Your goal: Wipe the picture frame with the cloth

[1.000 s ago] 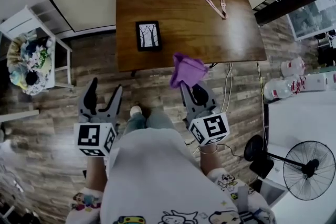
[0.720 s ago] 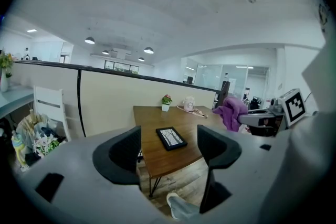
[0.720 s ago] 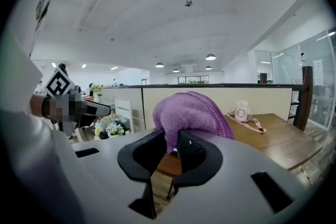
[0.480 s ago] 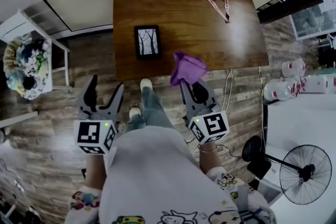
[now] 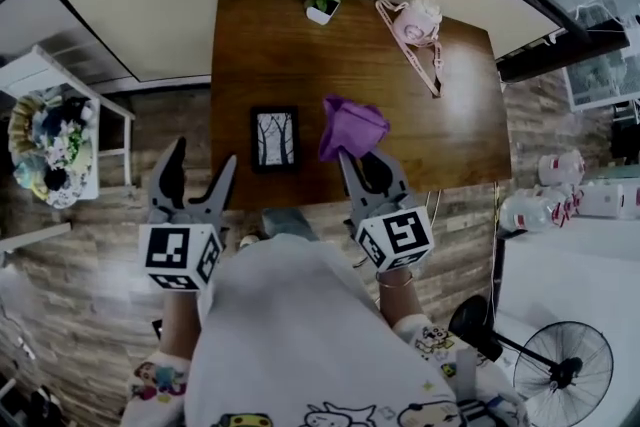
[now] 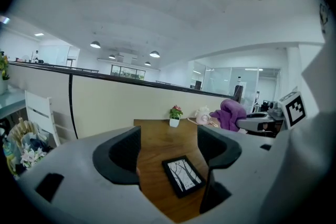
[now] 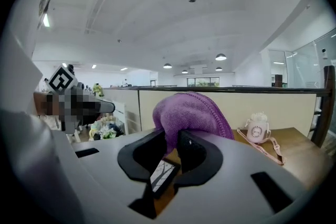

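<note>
1. Right gripper [image 5: 362,163] was clamped on the purple cloth [image 5: 352,125]. Its own view showed the fabric pinched between the two pads and bunched up over the jaw tips.
2. Left gripper [image 5: 203,155] had its jaws spread wide, having just opened a little further, and nothing sat between them. Only the wooden table [image 5: 440,115] and the frame showed through the gap.
3. The picture frame [image 5: 274,138] lay flat, face up, on the table near the edge closest to the person. Nothing was touching it.
4. Its long axis ran away from the person, roughly in line with the way both grippers pointed.
5. In the head view the frame sat between the two grippers and ahead of both. It lay to the right of the left gripper's line and to the left of the right one's.
6. The cloth hung just beside the frame's right edge, apparently above the tabletop, so the cloth-holding hand looked the nearer of the two.
7. My judgement: wiping had not begun, and the next move called for carrying the cloth leftward and down onto the glass.
8. The open left gripper seemed well placed to steady the frame, which might otherwise slide.
</note>
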### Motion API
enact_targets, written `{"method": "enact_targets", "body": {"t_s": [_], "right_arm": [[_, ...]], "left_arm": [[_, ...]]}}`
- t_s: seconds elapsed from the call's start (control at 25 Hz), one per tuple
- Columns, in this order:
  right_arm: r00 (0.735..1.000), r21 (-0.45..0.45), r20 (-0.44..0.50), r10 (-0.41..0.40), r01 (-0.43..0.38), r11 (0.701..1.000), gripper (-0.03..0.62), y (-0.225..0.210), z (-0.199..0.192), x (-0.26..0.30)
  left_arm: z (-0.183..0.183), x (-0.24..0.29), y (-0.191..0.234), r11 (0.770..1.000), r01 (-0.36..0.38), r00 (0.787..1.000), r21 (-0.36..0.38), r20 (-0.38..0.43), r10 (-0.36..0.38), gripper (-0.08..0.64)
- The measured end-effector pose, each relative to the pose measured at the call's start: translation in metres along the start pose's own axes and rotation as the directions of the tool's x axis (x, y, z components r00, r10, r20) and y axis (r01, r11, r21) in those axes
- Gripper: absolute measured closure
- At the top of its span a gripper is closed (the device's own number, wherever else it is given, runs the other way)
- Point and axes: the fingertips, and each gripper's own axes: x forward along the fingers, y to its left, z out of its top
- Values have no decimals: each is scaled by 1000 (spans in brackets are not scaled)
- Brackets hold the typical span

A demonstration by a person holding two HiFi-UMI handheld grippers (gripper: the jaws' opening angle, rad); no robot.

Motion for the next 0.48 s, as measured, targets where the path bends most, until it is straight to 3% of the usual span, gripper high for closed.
{"method": "enact_targets", "body": {"t_s": [0.48], "right_arm": [[997,-9,5,83,-83,997,544,-44,14,62]], "left_arm": [[21,68,16,997,-69,998,-28,-6,69,249]]}}
